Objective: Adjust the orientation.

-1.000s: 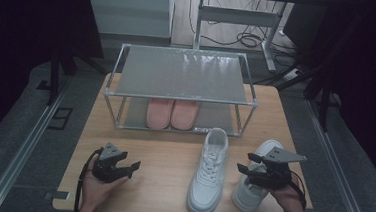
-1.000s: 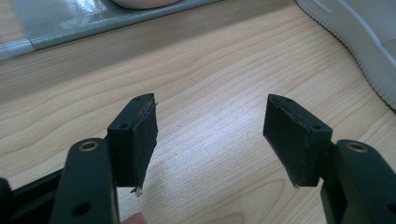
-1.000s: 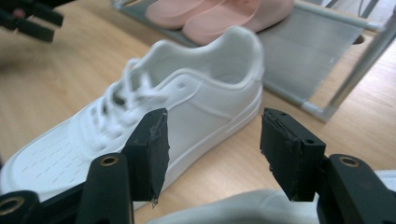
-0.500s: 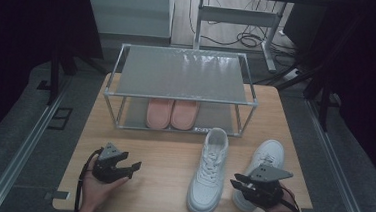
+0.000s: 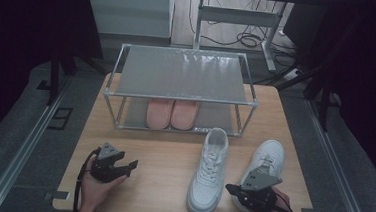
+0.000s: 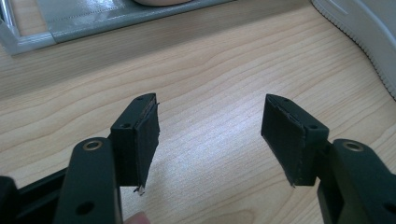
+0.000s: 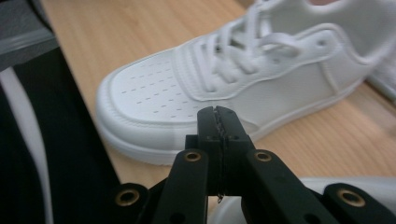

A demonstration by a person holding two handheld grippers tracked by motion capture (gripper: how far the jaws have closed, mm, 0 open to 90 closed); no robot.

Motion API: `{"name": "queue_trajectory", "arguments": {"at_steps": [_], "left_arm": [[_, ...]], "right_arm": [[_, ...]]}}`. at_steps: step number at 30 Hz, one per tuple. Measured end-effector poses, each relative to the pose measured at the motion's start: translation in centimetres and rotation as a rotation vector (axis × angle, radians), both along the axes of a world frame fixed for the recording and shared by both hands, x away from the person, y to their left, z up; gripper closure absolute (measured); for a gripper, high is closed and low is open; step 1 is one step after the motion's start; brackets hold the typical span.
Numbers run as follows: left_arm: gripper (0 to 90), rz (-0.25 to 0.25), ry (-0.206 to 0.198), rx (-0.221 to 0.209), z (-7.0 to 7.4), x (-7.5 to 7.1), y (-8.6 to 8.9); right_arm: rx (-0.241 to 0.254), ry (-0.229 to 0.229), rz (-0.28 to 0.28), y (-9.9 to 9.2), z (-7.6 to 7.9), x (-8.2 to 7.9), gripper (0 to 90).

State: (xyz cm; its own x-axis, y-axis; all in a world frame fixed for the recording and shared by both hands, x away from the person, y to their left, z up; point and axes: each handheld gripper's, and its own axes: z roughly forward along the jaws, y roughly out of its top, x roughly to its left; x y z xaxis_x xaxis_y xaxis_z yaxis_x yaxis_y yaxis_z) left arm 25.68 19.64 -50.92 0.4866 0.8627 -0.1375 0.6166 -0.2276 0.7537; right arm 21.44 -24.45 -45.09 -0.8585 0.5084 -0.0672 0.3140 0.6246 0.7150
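Two white sneakers stand on the wooden table: one in the middle, one to its right. My right gripper sits low at the near edge over the right sneaker's toe and points left at the middle sneaker. Its jaws have just been closing, and the right gripper is now shut with nothing between the pads. My left gripper rests at the near left of the table. The left gripper stands open over bare wood.
A low metal shoe rack with a grey top shelf stands at the back of the table. A pair of pink slippers sits on its lower level. The rack's base rail and a sneaker sole lie ahead of the left gripper.
My right gripper has moved left and toward the near edge, off the right sneaker's middle, and its jaws have gone from wide open to shut. The left gripper has stayed put.
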Motion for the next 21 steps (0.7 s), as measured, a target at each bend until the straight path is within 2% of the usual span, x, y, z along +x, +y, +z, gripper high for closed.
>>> {"name": "queue_trajectory", "arguments": {"at_steps": [8, 15, 21], "left_arm": [[37.5, 0.017, -0.001, -0.010, 0.1, 0.1, 0.6], [37.6, 0.021, 0.000, -0.013, 0.1, 0.0, 0.8], [37.6, 0.020, 0.002, -0.010, 0.0, 0.1, 0.8]], "right_arm": [[-0.104, 0.010, 0.070, 2.1, -1.0, -0.7, 90.0], [-0.150, 0.027, 0.079, 2.9, -1.8, -0.8, 90.0], [-0.194, 0.022, 0.075, 3.4, -2.1, -0.9, 90.0]]}}
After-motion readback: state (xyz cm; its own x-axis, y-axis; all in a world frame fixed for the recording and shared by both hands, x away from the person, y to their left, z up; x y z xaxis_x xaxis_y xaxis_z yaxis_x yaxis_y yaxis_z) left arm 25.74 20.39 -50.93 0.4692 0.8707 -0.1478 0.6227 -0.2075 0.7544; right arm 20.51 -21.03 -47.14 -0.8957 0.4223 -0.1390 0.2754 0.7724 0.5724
